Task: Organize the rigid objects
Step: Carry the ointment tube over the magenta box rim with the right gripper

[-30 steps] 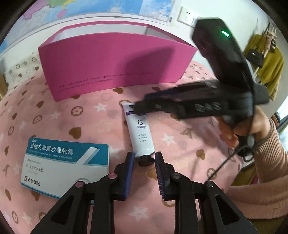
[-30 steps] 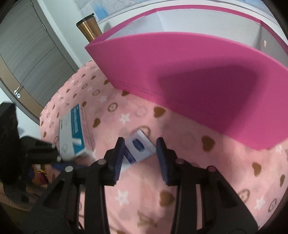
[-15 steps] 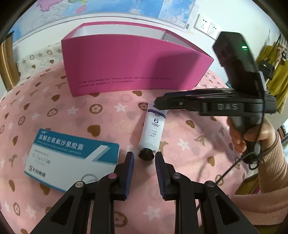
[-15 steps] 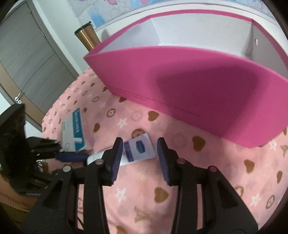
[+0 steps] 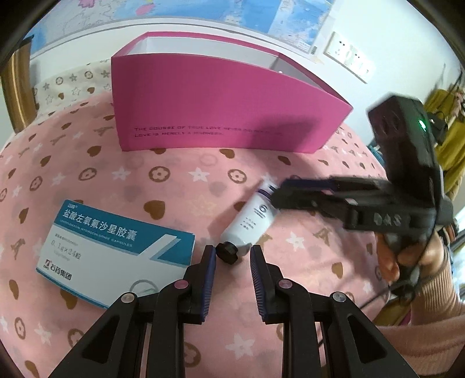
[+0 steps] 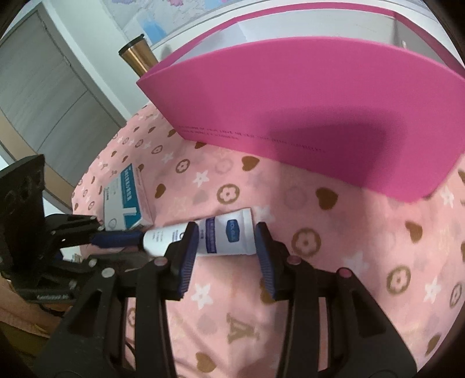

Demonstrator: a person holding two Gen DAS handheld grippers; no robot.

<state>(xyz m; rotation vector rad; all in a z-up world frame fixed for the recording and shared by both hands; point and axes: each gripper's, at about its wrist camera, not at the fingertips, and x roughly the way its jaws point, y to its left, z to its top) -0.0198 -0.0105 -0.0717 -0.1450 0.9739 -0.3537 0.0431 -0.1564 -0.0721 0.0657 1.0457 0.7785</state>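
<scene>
Pick-up step: your right gripper (image 6: 226, 241), jaws apart, straddles the white plastic cream tube (image 6: 223, 237); close, then lift toward the pink cardboard box (image 6: 319, 96). Left gripper (image 5: 232, 261) open, idle.

Probably a home room, pink patterned cloth (image 5: 174, 180), wall map (image 5: 290, 20), hanging clothes (image 5: 453, 151)

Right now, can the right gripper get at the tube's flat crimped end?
Probably yes. The right gripper is open with its fingers either side of the tube, nothing between. The left gripper is open at the cap end, seemingly clear of it.
</scene>
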